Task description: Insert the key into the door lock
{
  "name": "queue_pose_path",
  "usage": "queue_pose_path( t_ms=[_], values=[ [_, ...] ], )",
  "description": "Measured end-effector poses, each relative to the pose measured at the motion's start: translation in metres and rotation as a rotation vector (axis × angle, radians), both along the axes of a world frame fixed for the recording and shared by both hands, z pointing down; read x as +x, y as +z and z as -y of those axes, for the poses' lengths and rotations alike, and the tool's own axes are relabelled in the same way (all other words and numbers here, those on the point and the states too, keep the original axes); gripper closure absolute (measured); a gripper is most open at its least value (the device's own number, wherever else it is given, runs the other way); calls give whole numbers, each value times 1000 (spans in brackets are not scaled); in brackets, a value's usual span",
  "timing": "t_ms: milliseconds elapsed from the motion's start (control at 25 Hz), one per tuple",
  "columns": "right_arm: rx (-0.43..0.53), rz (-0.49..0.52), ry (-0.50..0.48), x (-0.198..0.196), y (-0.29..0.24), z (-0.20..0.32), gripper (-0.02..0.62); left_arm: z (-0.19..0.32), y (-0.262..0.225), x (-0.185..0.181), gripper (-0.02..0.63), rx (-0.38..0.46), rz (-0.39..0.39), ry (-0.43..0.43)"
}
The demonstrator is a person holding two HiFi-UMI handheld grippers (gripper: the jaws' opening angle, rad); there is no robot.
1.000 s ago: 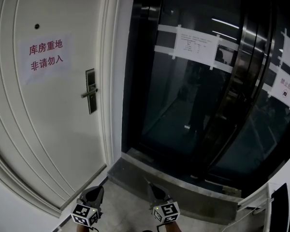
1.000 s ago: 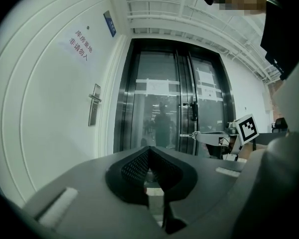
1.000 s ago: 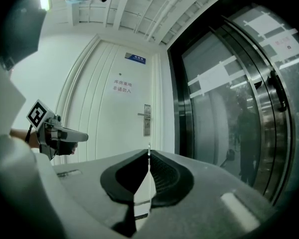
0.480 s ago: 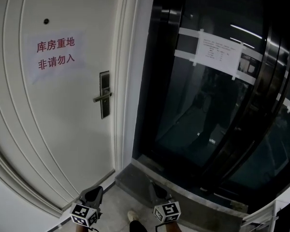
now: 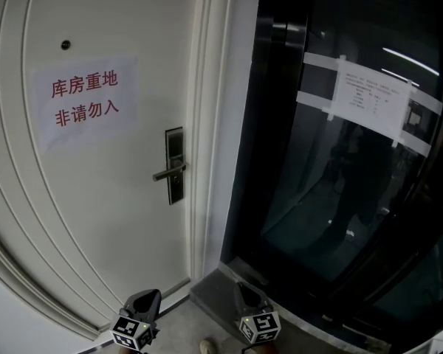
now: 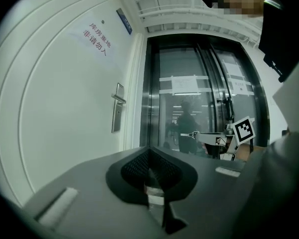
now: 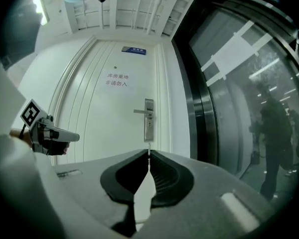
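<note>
The white door (image 5: 96, 198) carries a metal lock plate with a lever handle (image 5: 174, 167), also seen in the left gripper view (image 6: 117, 114) and straight ahead in the right gripper view (image 7: 148, 119). Both grippers sit low at the bottom of the head view, well short of the door. My right gripper (image 5: 252, 301) (image 7: 148, 152) is shut, and a thin pale key tip (image 7: 149, 145) pokes out between its tips, lined up below the lock plate. My left gripper (image 5: 144, 304) (image 6: 150, 151) is shut, with only a pale strip showing low in its gap.
A paper sign with red characters (image 5: 85, 98) hangs on the door. Right of the white door frame (image 5: 218, 124) stand dark glass doors (image 5: 354, 198) with a taped notice (image 5: 371, 98). A grey threshold (image 5: 221, 286) lies below them. A shoe tip (image 5: 207, 345) shows at the bottom.
The door and its lock have slid rightward and lower in the head view and look nearer. Both grippers stay at the bottom edge, still shut.
</note>
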State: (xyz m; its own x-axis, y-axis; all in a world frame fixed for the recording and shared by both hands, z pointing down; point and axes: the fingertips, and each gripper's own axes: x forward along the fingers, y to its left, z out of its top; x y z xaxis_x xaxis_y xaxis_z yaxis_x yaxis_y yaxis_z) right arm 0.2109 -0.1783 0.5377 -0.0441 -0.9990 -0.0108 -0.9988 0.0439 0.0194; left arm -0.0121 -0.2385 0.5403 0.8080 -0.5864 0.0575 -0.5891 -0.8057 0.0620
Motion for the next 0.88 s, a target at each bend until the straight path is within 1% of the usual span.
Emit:
queue_pose_path(
  t_ms=[320, 600, 760, 880],
  values=[
    [9, -9, -55, 28, -8, 62, 584, 50, -2, 20, 604, -1, 8, -62],
    [40, -49, -116, 41, -22, 114, 584, 86, -5, 29, 604, 16, -1, -124],
    [70, -114, -166, 42, -33, 142, 584, 101, -5, 33, 604, 26, -11, -166],
    [97, -203, -188, 40, -46, 161, 584, 107, -3, 32, 604, 23, -11, -193]
  ],
)
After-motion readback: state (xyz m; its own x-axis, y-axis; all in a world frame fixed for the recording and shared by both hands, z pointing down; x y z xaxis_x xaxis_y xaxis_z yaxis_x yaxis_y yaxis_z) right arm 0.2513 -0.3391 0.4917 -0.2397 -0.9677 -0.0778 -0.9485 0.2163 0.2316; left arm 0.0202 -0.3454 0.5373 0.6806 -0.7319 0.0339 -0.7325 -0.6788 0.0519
